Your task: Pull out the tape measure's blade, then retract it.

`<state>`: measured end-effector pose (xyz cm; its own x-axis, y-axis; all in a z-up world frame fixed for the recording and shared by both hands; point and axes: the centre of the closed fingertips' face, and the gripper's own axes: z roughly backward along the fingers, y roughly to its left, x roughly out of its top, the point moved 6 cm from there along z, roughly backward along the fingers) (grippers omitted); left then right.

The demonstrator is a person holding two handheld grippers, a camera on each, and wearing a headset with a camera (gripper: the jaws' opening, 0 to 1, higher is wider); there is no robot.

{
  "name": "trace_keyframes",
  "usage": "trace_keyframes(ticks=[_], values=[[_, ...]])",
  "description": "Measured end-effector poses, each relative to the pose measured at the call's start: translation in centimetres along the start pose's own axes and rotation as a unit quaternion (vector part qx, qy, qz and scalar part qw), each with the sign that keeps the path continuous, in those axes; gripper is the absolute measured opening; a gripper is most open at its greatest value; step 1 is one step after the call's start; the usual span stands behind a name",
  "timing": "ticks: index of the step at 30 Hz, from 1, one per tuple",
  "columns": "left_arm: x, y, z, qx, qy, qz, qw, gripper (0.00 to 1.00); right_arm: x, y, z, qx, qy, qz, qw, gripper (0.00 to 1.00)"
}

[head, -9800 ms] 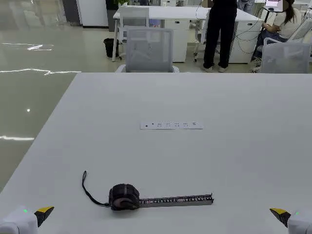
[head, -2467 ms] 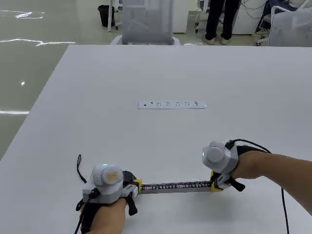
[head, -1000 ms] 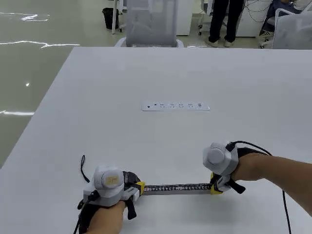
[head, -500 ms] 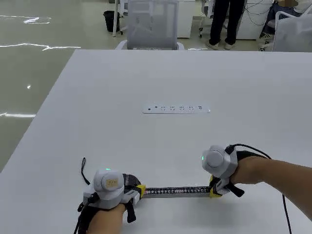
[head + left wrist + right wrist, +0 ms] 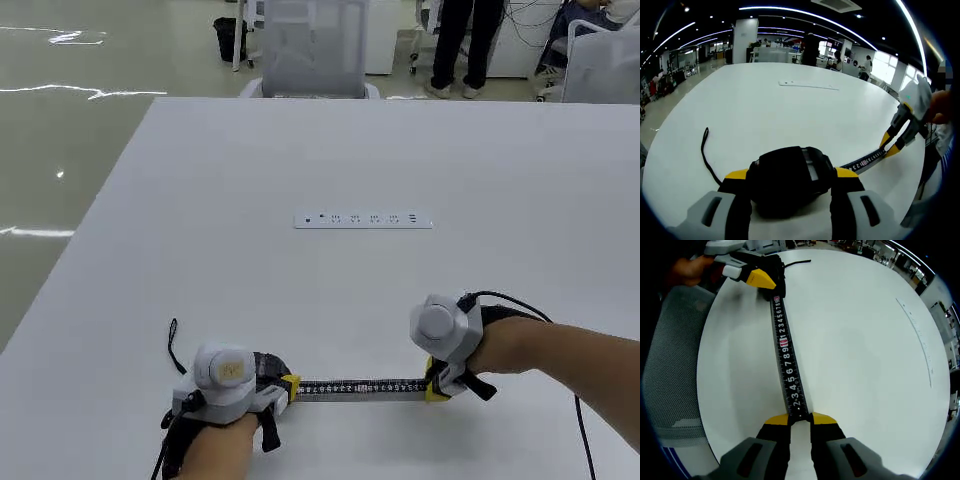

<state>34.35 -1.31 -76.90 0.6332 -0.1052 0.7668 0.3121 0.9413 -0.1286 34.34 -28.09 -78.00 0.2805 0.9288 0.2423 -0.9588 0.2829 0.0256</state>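
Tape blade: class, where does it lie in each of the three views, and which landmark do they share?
Head view: blade low centre, lying left to right.
Left gripper view: lower right, slanting up rightward.
Right gripper view: centre, running up the picture.
Shared landmark: the socket strip.

Black, rounded tape (image 5: pixel 790 180) lying near table (image 5: pixel 300 300) edge; blade (image 5: pixel 788 365) drawn out straight, flat, numerals up; cord (image 5: pixel 703 149) trailing loose beside it.
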Motion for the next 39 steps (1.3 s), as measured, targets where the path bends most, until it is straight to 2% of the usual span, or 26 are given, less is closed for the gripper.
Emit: trace_keyframes(ticks=[30, 39], values=[[0.0, 0.0, 0.0, -0.001, -0.001, -0.001, 1.0000, 0.60, 1.6, 0.3, -0.5, 0.008, -0.005, -0.002, 1.0000, 0.14], [0.0, 0.0, 0.0, -0.001, -0.001, -0.001, 1.0000, 0.60, 2.2, 0.5, -0.6, 0.008, -0.002, 0.007, 0.9999, 0.14]])
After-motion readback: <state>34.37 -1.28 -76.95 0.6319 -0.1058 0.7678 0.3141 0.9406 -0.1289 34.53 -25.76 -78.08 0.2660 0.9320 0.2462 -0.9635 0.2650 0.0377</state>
